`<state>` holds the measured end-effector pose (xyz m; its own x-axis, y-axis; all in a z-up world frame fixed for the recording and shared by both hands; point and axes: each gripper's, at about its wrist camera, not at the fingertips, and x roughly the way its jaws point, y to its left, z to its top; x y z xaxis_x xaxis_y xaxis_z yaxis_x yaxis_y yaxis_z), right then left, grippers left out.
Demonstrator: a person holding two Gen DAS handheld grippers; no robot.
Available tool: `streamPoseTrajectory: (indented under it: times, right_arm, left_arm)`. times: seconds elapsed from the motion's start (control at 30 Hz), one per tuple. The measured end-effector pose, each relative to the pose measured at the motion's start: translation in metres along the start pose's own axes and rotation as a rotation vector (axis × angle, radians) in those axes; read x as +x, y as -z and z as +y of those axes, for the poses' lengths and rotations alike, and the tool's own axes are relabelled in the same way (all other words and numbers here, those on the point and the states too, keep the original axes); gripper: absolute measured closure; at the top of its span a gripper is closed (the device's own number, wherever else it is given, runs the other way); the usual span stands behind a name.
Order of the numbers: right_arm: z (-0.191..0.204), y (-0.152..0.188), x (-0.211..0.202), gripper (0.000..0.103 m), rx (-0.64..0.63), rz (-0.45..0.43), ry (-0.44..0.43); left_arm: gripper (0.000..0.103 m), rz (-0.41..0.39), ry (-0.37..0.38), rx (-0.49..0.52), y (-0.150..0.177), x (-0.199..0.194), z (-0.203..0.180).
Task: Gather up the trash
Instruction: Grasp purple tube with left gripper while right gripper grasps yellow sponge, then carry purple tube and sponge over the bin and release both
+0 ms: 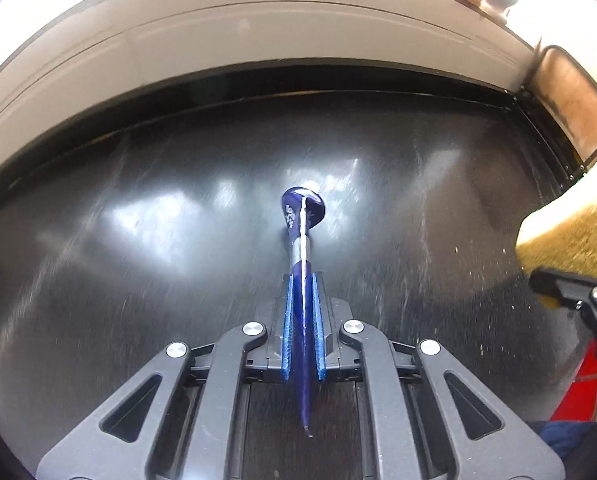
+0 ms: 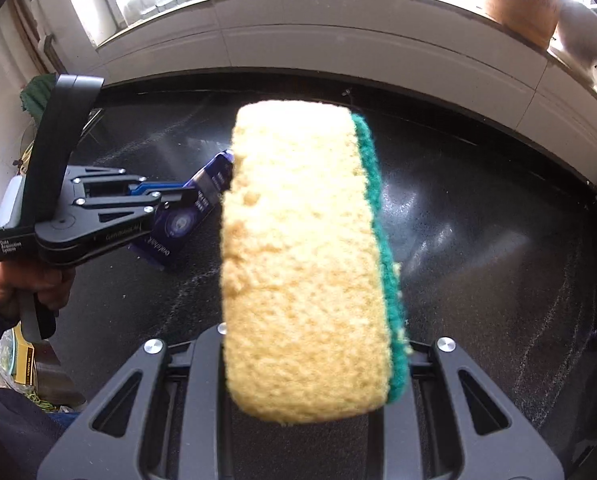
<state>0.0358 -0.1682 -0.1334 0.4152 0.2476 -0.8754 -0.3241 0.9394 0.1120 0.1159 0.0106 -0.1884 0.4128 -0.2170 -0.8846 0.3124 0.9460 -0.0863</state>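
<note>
A dark, glossy countertop (image 1: 138, 240) is stretching toward a pale window sill (image 2: 338, 40). The left gripper (image 1: 302, 280) is pinching a flattened blue wrapper (image 1: 300, 216) edge-on above it, while the right gripper (image 2: 314, 344) is clamping a yellow-and-green sponge (image 2: 302, 256) just beside.

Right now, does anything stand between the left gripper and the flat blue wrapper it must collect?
Nothing visible does: the left gripper is already shut on the flat blue wrapper, held above the black tabletop. No trash container is in view.
</note>
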Motion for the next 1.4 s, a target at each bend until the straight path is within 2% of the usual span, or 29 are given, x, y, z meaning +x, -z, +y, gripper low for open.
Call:
streamPoseTrajectory:
  times: [0.1, 0.2, 0.43, 0.6, 0.73, 0.8, 1.0, 1.13, 1.27, 1.4]
  right_arm:
    - [0.004, 0.000, -0.008, 0.078, -0.005, -0.016, -0.004]
    - [-0.009, -0.004, -0.010, 0.078, -0.017, -0.028, -0.010]
    - [0.008, 0.004, -0.031, 0.078, -0.064, -0.053, -0.018]
    - [0.041, -0.007, -0.036, 0.078, -0.126, -0.062, -0.049]
    - [0.094, -0.021, -0.030, 0.078, -0.226, -0.061, -0.113]
    - [0.120, -0.027, -0.027, 0.078, -0.272, -0.060, -0.147]
    - [0.231, -0.033, -0.011, 0.078, -0.464, -0.017, -0.310]
    - [0.318, -0.010, 0.004, 0.078, -0.624, 0.056, -0.430]
    - [0.390, 0.026, 0.019, 0.078, -0.742, 0.166, -0.532]
    - [0.444, 0.057, 0.035, 0.078, -0.823, 0.252, -0.579]
  left_arm:
    - [0.095, -0.008, -0.019, -0.011, 0.011, -0.009, -0.005]
    - [0.095, -0.020, -0.039, -0.020, 0.023, -0.026, -0.001]
    - [0.095, -0.063, -0.084, -0.053, 0.038, -0.065, 0.002]
    - [0.095, -0.112, -0.136, -0.128, 0.059, -0.104, 0.022]
    - [0.095, -0.149, -0.203, -0.206, 0.088, -0.141, 0.048]
    - [0.095, -0.166, -0.249, -0.270, 0.113, -0.163, 0.065]
    - [0.095, -0.171, -0.402, -0.451, 0.193, -0.219, 0.106]
    - [0.095, -0.137, -0.505, -0.605, 0.269, -0.249, 0.132]
    - [0.095, -0.085, -0.557, -0.771, 0.341, -0.262, 0.150]
    - [0.095, -0.037, -0.575, -0.899, 0.404, -0.262, 0.163]
